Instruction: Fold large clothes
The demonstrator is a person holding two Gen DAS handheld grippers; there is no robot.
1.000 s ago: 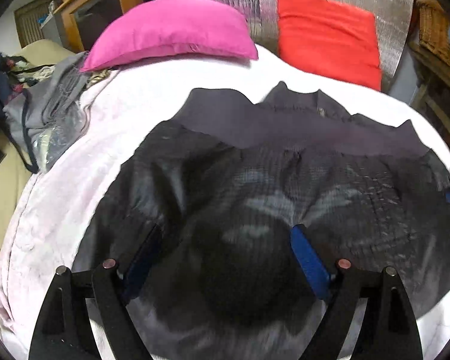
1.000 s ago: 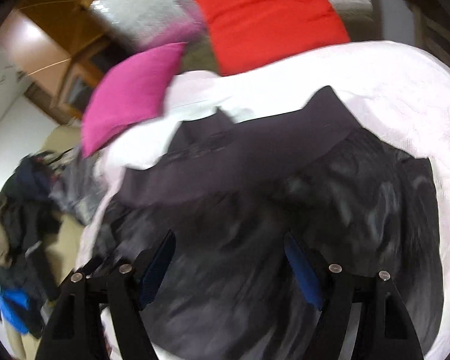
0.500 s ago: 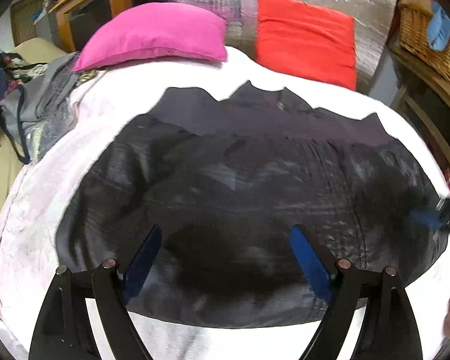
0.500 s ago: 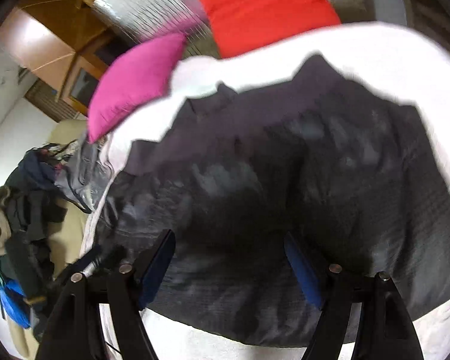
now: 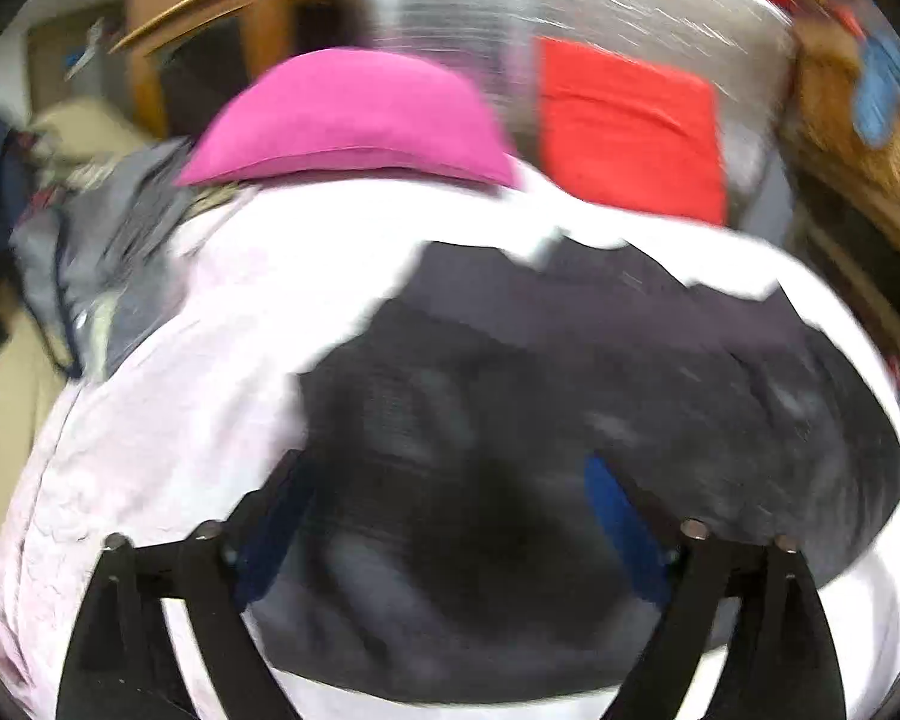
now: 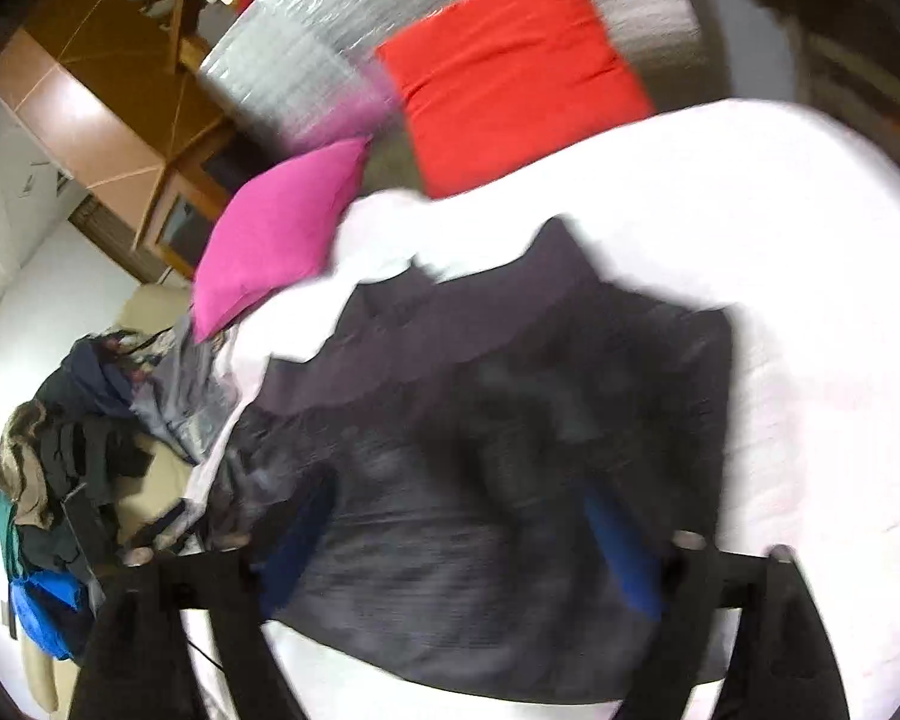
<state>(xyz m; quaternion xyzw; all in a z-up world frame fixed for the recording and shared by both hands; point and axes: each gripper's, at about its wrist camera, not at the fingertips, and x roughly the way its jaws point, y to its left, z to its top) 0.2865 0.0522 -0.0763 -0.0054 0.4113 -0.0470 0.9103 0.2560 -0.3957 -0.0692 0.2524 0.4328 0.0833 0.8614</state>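
Dark grey, sheer ribbed garment [image 5: 570, 420] lies centre frame on white-covered bed [image 5: 168, 420], apparently folded once, further folds likely left. Left gripper [image 5: 444, 516] and right gripper [image 6: 456, 540]: jaws opening wide, nothing clamped, cloth lying below.

Both tongs' jaws opening wider; dark garment [image 5: 570, 420] released, now lying flat on bed.

Both views are being smeared by motion blur. The dark garment's [image 5: 570, 420] near hem is being hidden behind the gripper frames.
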